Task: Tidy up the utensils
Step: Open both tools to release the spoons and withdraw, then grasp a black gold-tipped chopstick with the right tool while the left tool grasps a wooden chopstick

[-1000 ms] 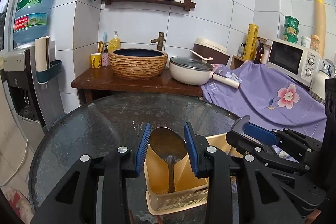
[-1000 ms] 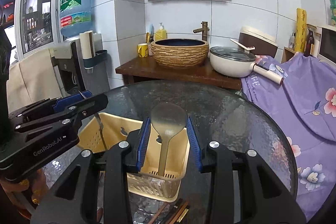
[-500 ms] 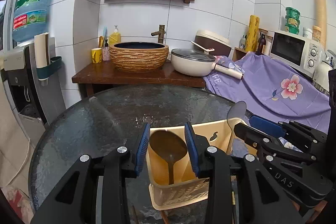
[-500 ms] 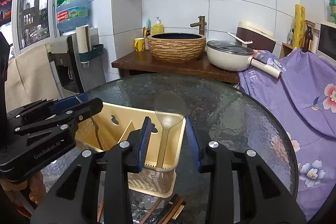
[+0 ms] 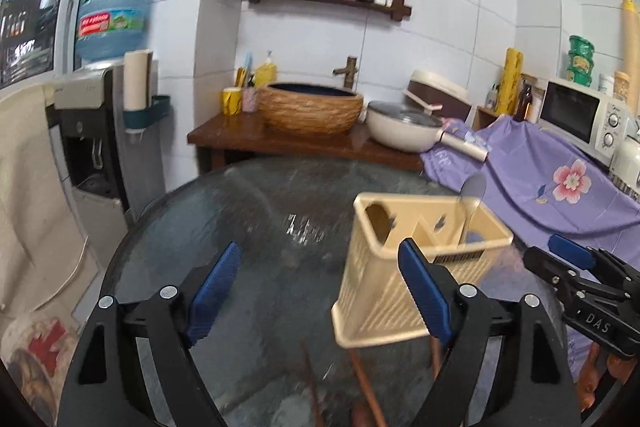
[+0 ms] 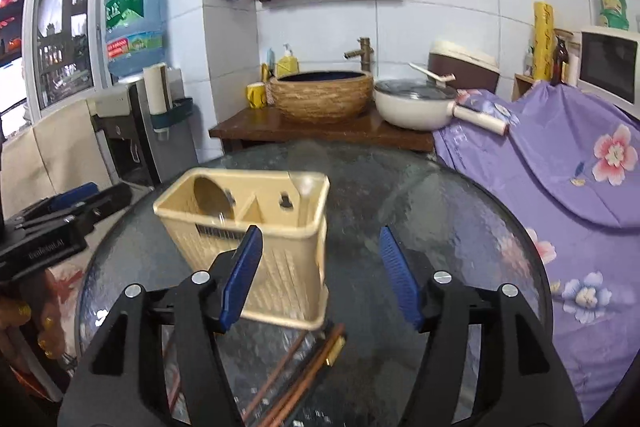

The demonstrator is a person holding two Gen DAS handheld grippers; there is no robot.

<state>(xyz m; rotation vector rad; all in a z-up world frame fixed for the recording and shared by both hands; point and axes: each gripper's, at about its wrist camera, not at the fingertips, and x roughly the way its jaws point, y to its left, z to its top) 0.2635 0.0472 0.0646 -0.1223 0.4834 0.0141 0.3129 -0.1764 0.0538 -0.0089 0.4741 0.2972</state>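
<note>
Two spoons stand bowl-up in the beige utensil holder (image 6: 256, 223) on the glass table (image 6: 420, 211), just ahead of the left gripper (image 5: 320, 291) and right gripper (image 6: 320, 275), both empty and opening; chopsticks (image 6: 296, 367) lie below them, probably next.

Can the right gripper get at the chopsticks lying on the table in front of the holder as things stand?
Probably yes. The right gripper is opening with nothing between its pads, and the chopsticks lie bare on the glass table just below it, in front of the holder. Nothing covers them.
</note>
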